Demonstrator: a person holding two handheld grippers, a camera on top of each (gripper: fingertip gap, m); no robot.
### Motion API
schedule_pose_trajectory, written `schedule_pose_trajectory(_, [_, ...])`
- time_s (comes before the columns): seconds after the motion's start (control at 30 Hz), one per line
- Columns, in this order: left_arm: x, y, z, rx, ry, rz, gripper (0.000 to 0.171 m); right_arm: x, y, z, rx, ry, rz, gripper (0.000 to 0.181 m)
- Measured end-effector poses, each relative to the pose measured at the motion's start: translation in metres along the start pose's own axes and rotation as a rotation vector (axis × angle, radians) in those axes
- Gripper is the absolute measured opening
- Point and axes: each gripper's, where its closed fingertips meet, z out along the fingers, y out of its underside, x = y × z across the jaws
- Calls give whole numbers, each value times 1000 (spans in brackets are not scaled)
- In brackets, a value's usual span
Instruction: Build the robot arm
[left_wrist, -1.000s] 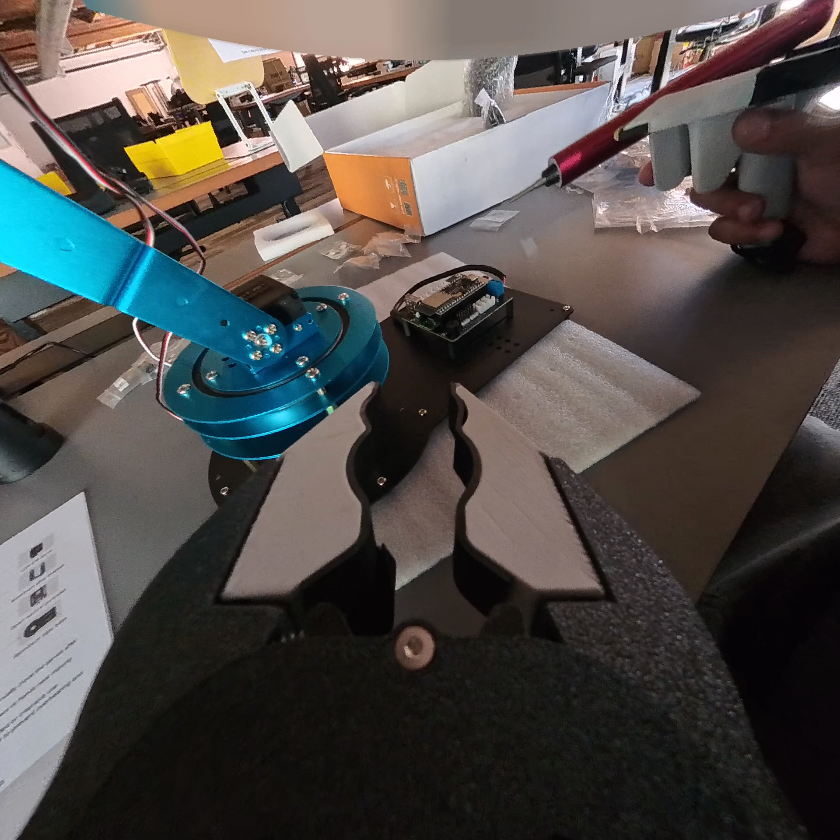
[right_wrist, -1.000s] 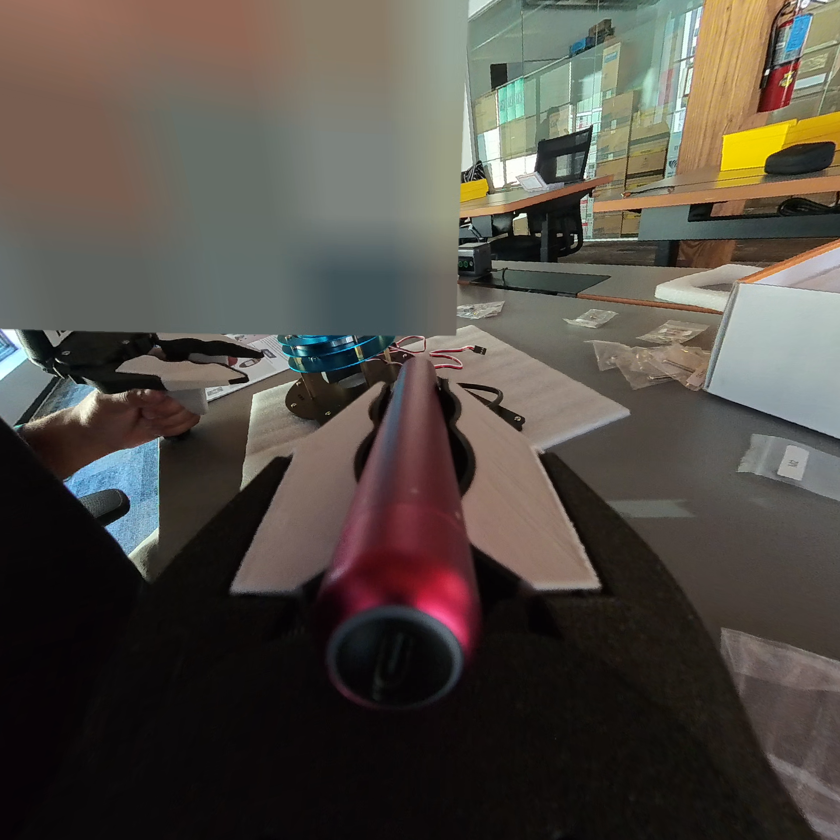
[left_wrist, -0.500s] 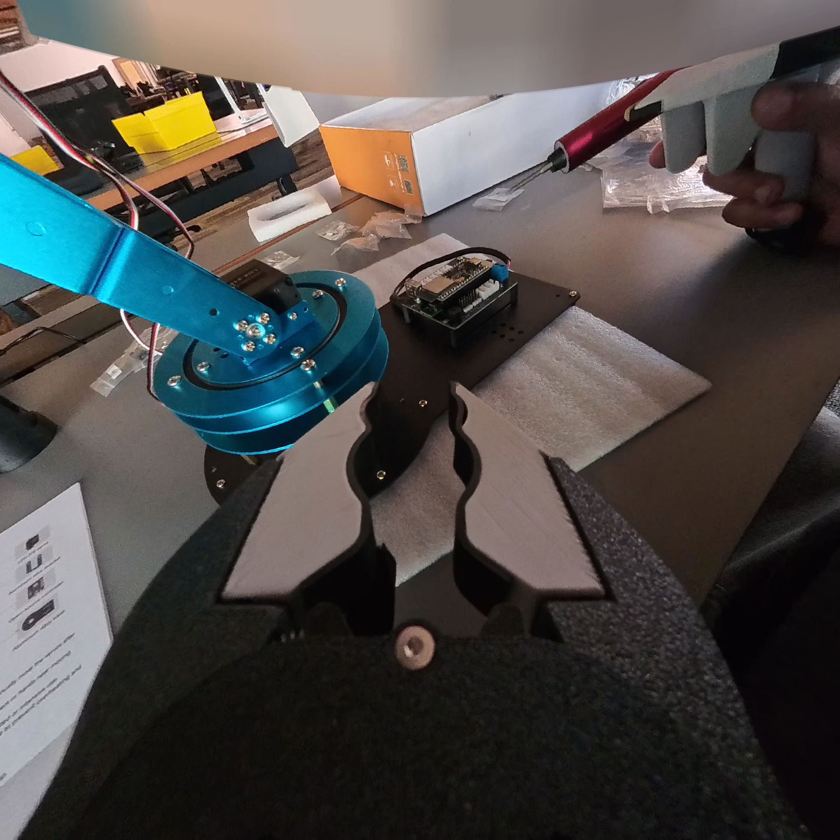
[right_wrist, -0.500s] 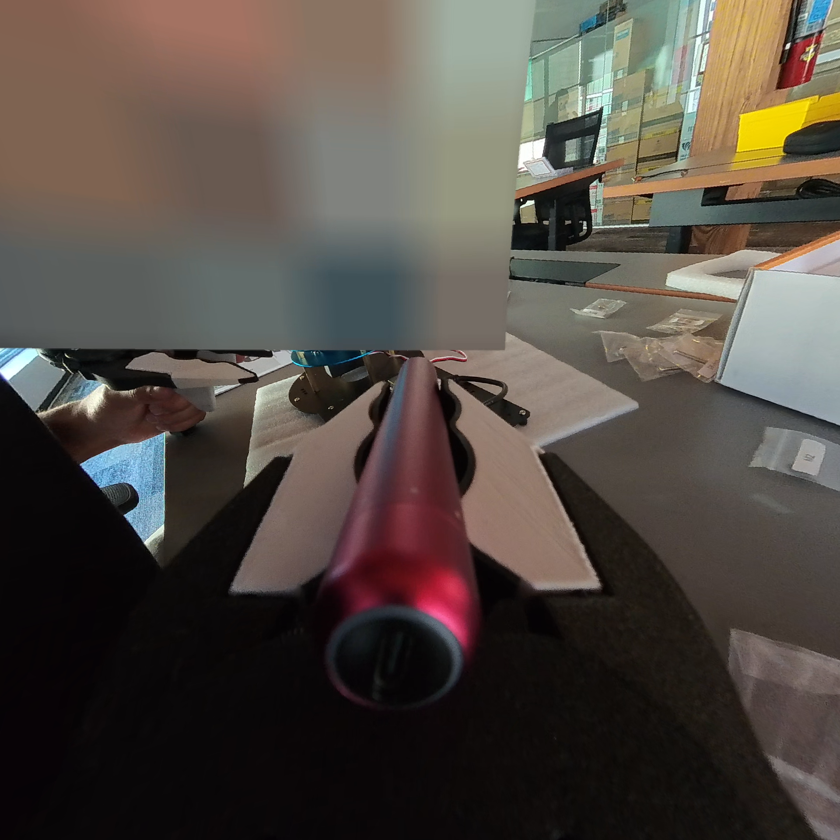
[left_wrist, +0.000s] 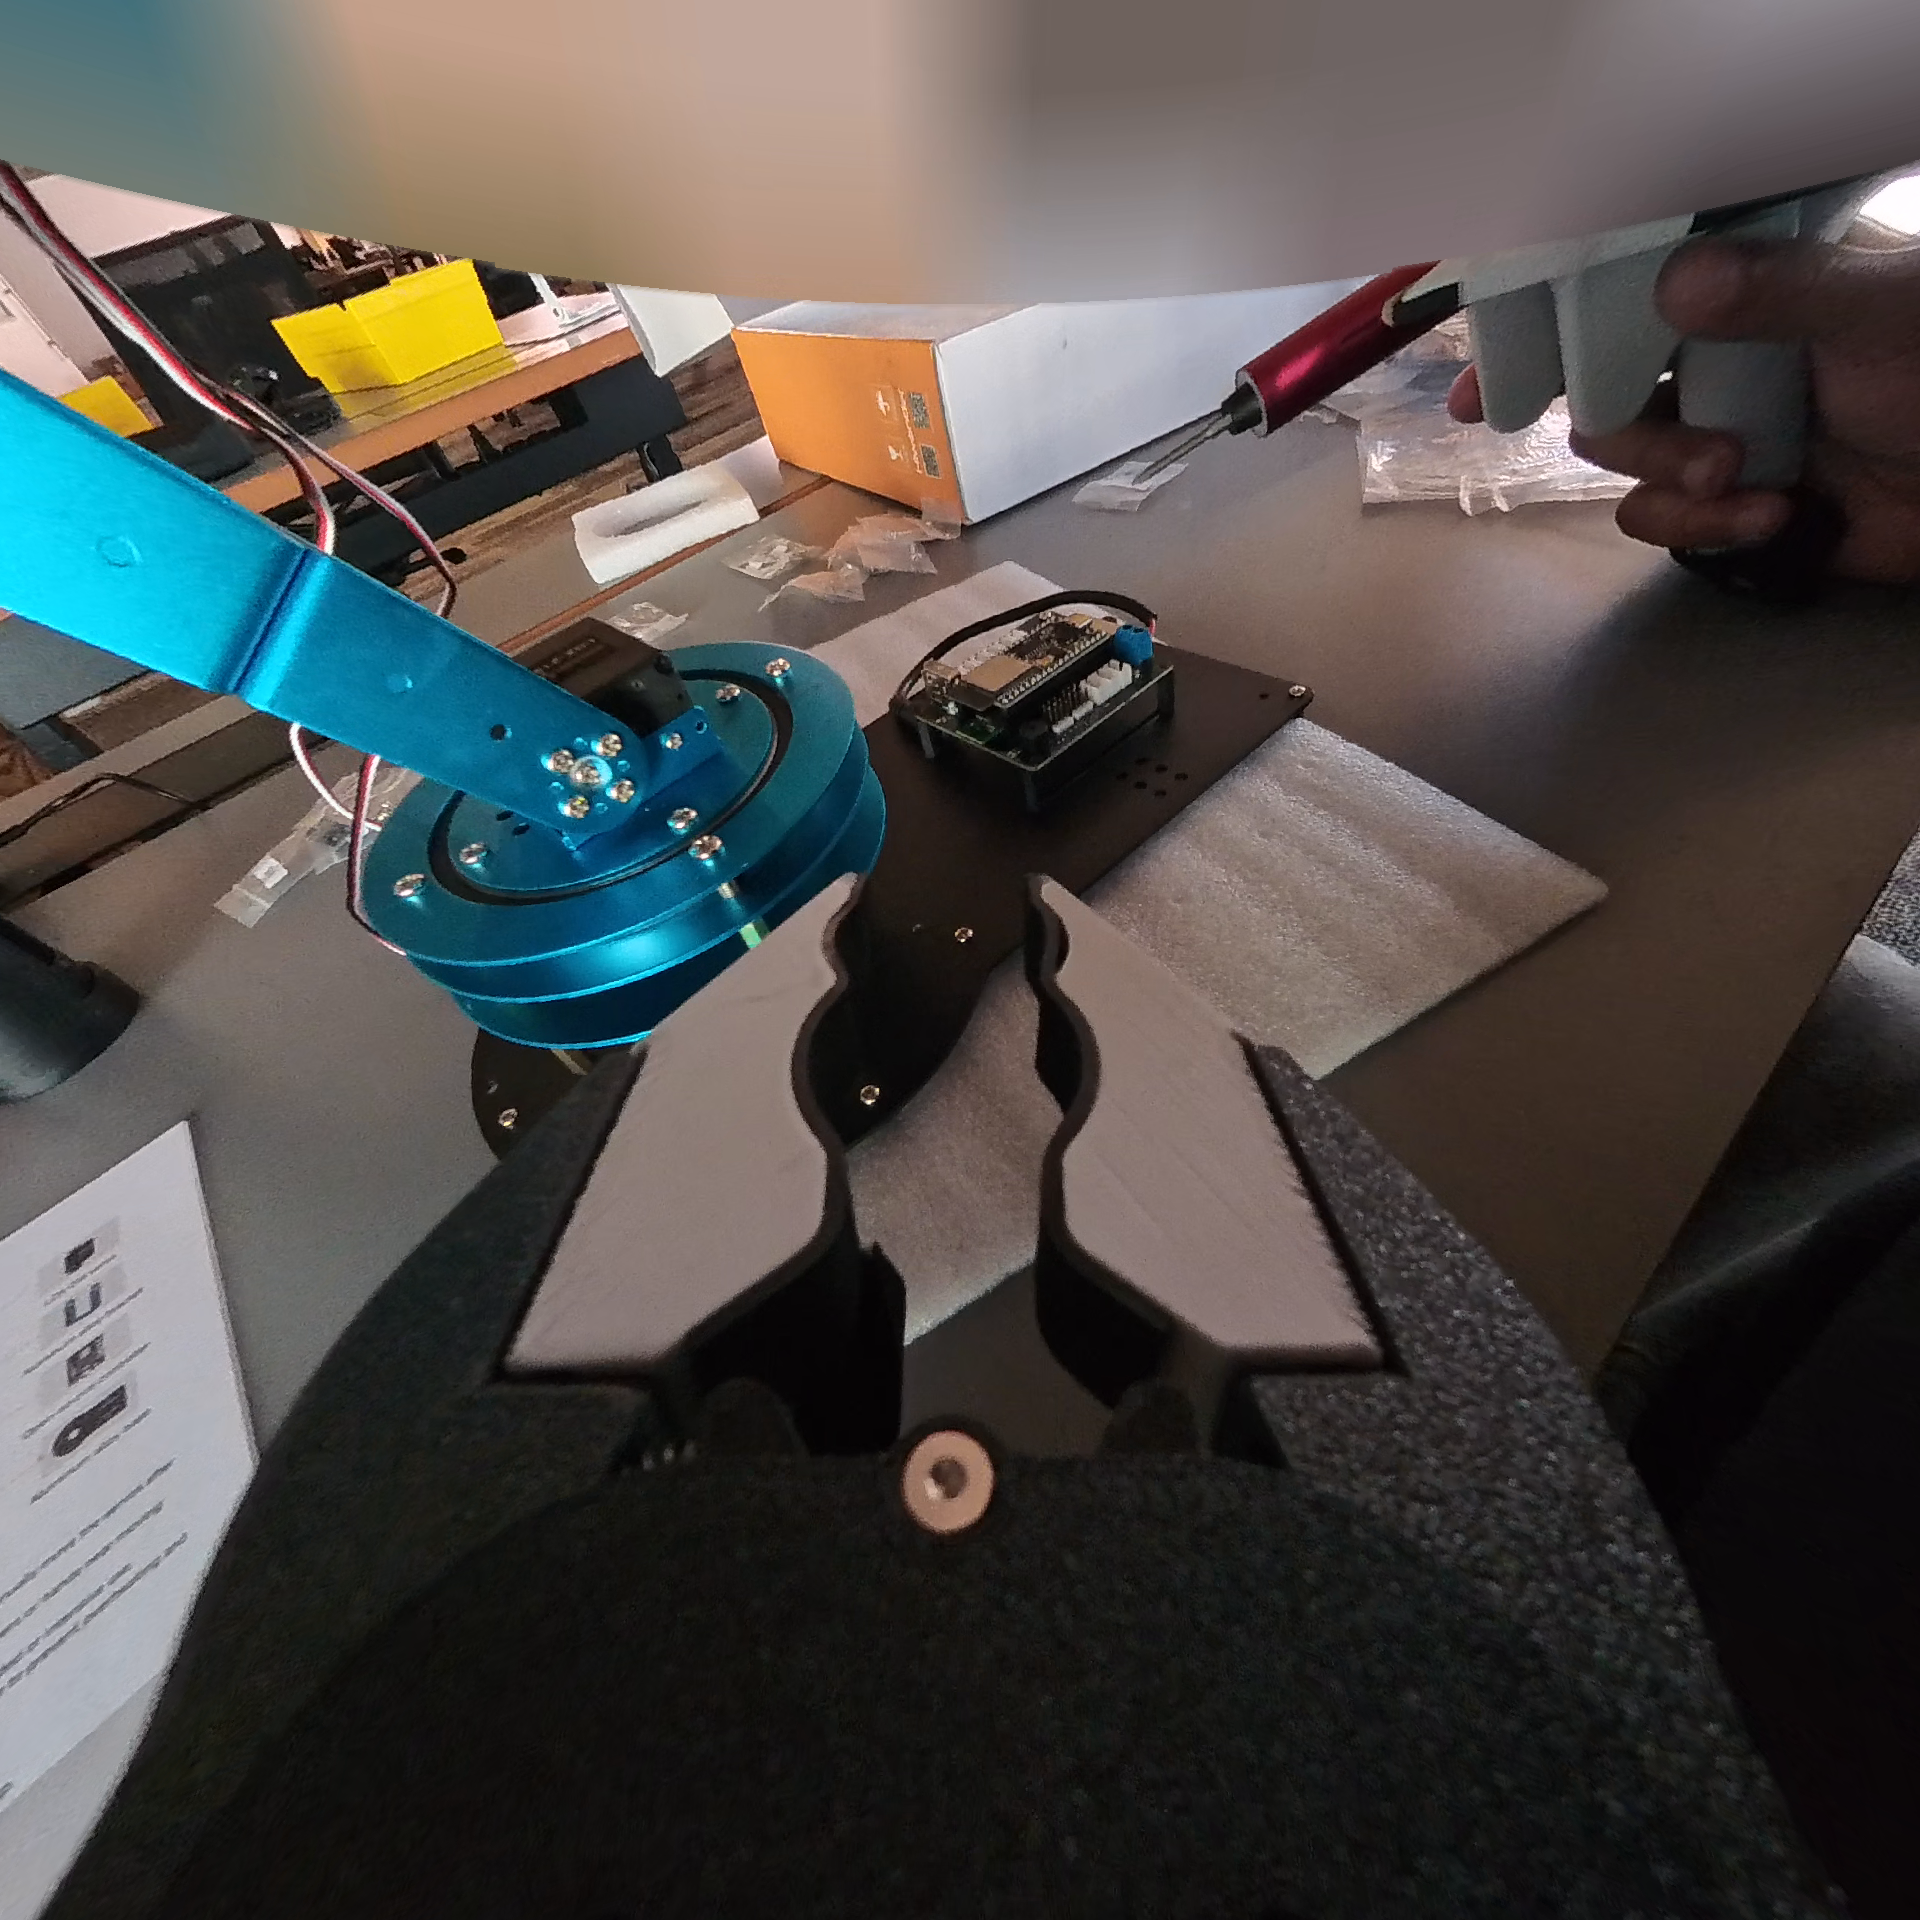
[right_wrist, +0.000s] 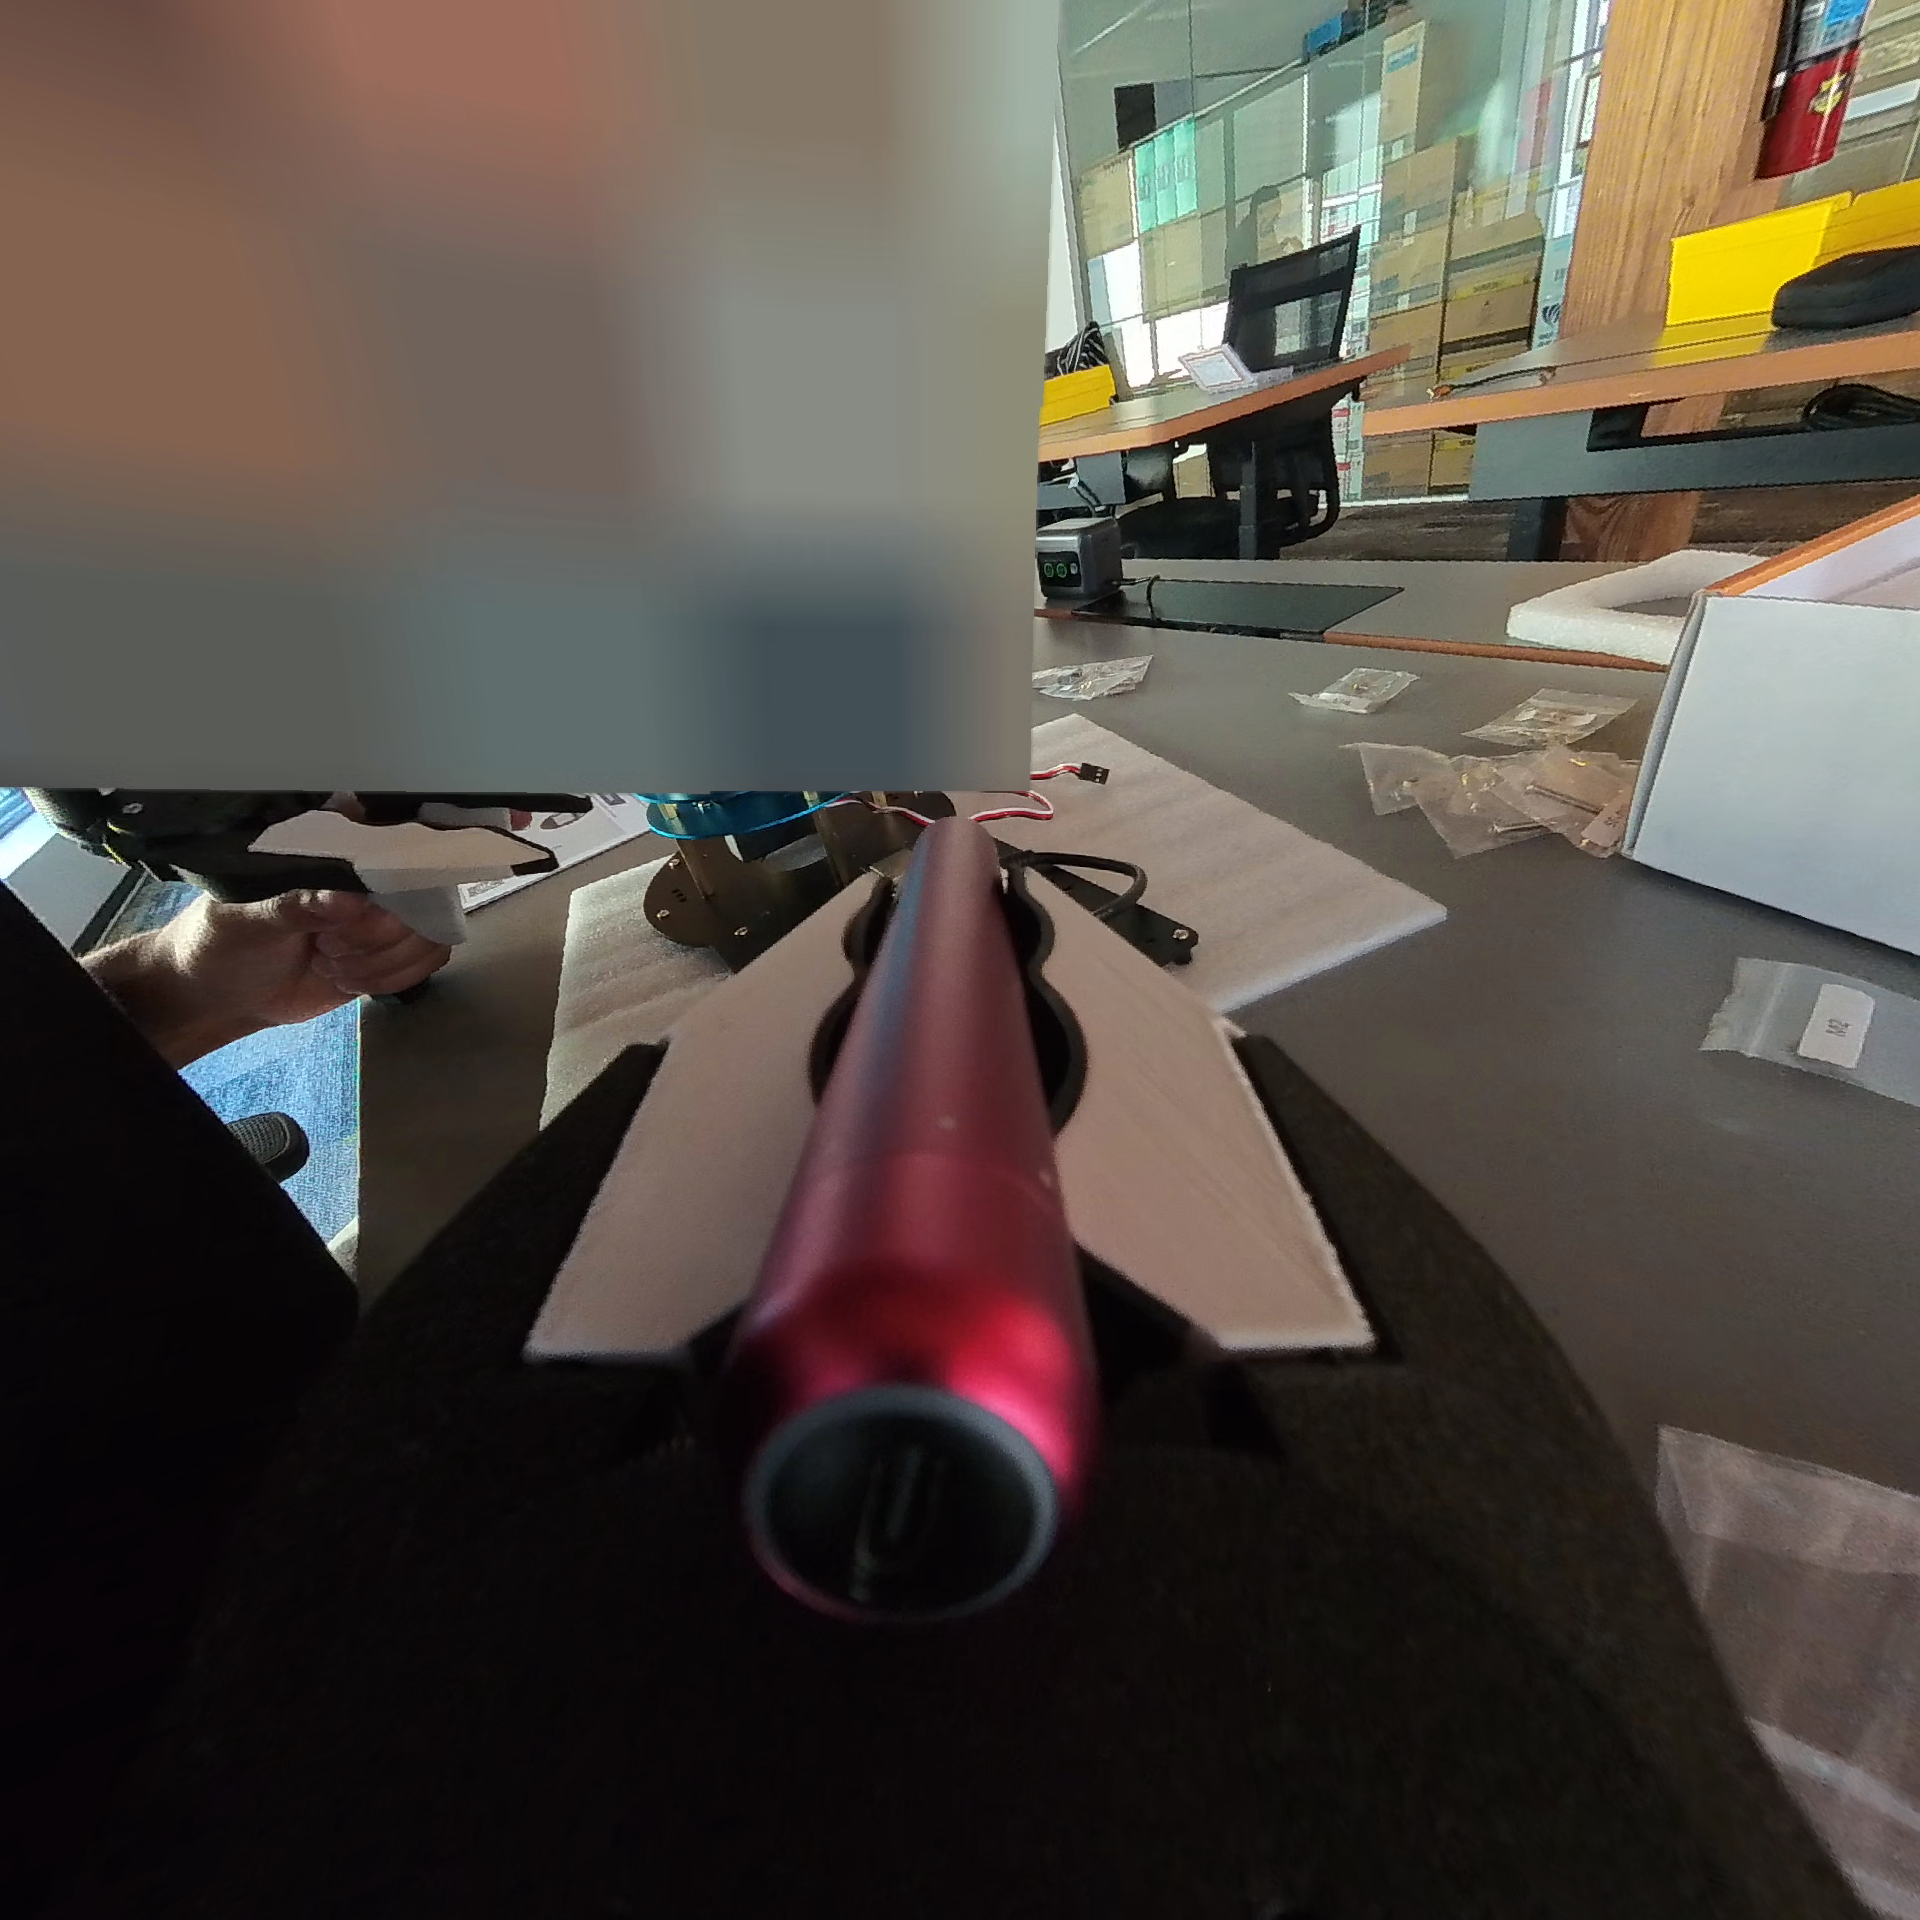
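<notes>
On the grey table (left_wrist: 1558, 727) we see a white foam sheet (left_wrist: 1320, 894) carrying a black base plate (left_wrist: 1143, 800). Mounted on the plate are a blue turntable (left_wrist: 623, 914) with its blue arm (left_wrist: 260, 623), and a circuit board (left_wrist: 1039, 696). Our left gripper (left_wrist: 940, 904) hovers just above the plate edge, fingers narrowly apart and empty. Our right gripper (right_wrist: 940, 894) clamps a red electric screwdriver (right_wrist: 925, 1164), its bit (left_wrist: 1184, 452) well apart from the assembly.
</notes>
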Motion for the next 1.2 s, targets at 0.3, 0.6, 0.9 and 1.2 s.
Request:
schedule_pose_trajectory(0.3, [0,1,1,-4,2,1,28,-2,0,0,-3,-4,-9,21])
schedule_pose_trajectory(0.6, [0,1,1,-5,0,3,28,-3,2,1,-11,-8,-17,21])
schedule_pose_trajectory(0.9, [0,1,1,-9,4,-1,28,-3,2,1,-14,-9,-17,20])
schedule_pose_trajectory(1.2, [1,3,2,-25,-3,16,28,-6,2,1,-12,-12,-36,20])
